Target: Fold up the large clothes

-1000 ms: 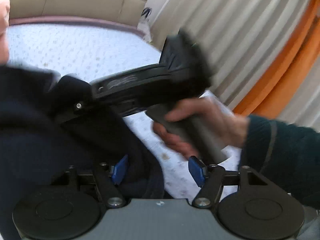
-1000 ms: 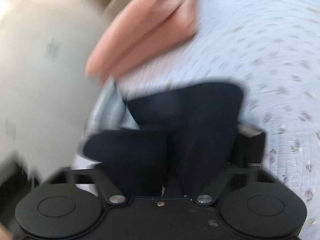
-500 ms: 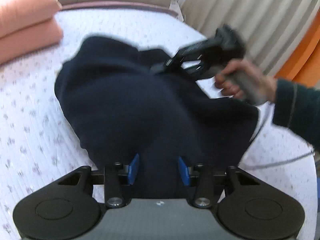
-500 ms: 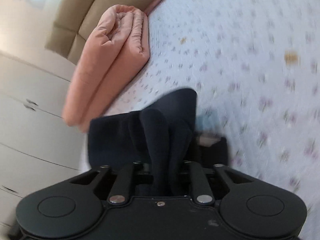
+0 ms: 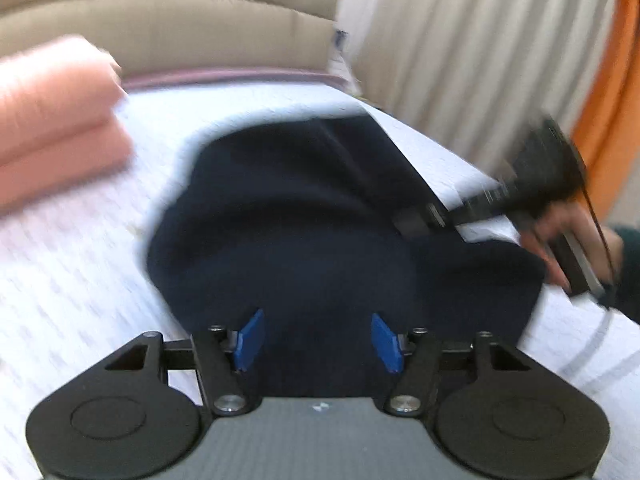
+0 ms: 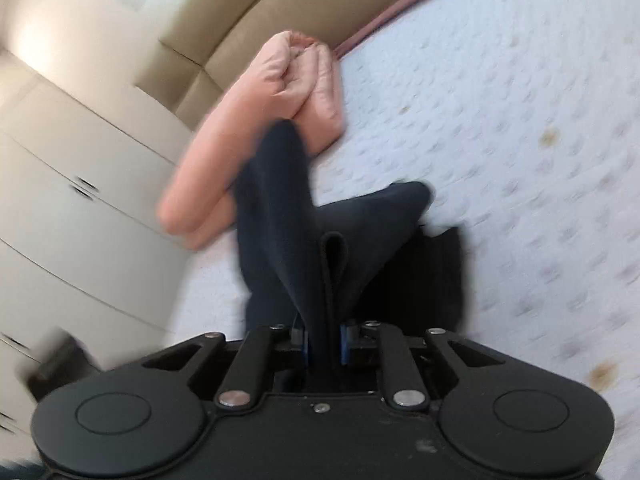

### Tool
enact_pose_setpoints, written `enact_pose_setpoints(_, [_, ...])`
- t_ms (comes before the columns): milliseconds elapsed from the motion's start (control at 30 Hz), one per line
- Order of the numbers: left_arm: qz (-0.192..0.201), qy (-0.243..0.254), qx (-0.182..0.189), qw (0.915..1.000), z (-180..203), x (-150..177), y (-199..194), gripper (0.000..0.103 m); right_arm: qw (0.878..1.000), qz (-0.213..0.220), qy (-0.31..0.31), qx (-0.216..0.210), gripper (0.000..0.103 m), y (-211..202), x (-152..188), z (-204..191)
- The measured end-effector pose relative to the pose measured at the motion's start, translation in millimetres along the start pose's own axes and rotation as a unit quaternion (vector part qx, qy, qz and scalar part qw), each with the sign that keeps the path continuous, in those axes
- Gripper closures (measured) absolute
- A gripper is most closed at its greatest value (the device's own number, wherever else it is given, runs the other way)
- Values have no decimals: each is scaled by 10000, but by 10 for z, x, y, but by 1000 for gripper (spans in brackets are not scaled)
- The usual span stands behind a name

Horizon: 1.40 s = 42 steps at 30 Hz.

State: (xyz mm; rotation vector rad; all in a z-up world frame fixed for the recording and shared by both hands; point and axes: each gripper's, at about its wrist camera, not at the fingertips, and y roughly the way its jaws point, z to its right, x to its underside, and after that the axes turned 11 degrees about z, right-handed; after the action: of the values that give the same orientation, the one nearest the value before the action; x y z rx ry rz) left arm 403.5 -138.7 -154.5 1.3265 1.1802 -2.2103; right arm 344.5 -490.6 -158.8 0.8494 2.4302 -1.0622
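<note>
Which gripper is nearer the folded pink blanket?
Left. The left gripper sits at the navy garment's near edge; the blanket lies ahead to its left. The right gripper is across the garment, farther off.

I am looking steeply down from both wrist cameras, close over the bed (image 5: 72, 320), the left one facing its headboard edge and curtained side, the right one facing the headboard corner by the wardrobe, both sharing the navy garment (image 5: 288, 232) and pink quilt (image 6: 256, 120).
</note>
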Motion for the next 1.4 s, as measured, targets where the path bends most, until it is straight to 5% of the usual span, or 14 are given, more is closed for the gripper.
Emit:
enact_pose_setpoints(100, [-187,-358,-235,9989,-290,-198,475,51,9964,-566,586,247,80,324,129,440])
enact_pose_setpoints(267, [-283,-595,-769,9949,-476,-193,970,46,9805,-763,1794,-240,18,131,195,712])
enact_pose_setpoints(400, [140,-1060,-764,9913,-579,-332,970,44,9837,-1177,1356,33,19,-71,317,548])
enact_pose_setpoints(433, [327,-1176,-741,9898,-607,-307,894,43,9871,-1005,1245,81,43,-169,367,504])
enact_pose_setpoints(467, [462,-1224,-761,9885,-626,-356,888,43,9902,-741,1186,19,83,-273,405,443])
enact_pose_setpoints(633, [-129,-501,-889,9947,-583,-456,1319,35,9927,403,603,-961,84,-813,577,217])
enact_pose_setpoints(700, [-177,-348,-925,9950,-595,-461,1516,27,9947,268,796,-596,85,-756,715,452])
enact_pose_setpoints(767, [-365,-896,-799,9921,-719,-419,1683,25,9980,-62,602,-157,85,-578,845,709])
enact_pose_setpoints(900, [-332,-880,-895,9915,-725,-359,1736,26,9979,-259,591,18,68,-545,735,692])
enact_pose_setpoints(967, [-185,-753,-901,9929,-653,-396,1610,29,9983,-346,397,245,21,-636,548,491])
enact_pose_setpoints(1000, [-95,-739,-797,9940,-622,-440,1492,29,9990,-296,214,268,16,-648,458,374])
enact_pose_setpoints(1233, [78,-445,-390,9982,-613,-413,1004,24,9942,521,-898,293,8,253,-302,2])
enact_pose_setpoints(1333, [88,-504,-464,9976,-622,-330,821,24,9814,307,-1851,411,8,810,-504,-151])
enact_pose_setpoints(1400, [-31,-655,-402,9970,-669,-253,731,24,9763,-131,-2159,-75,8,1053,-579,-240])
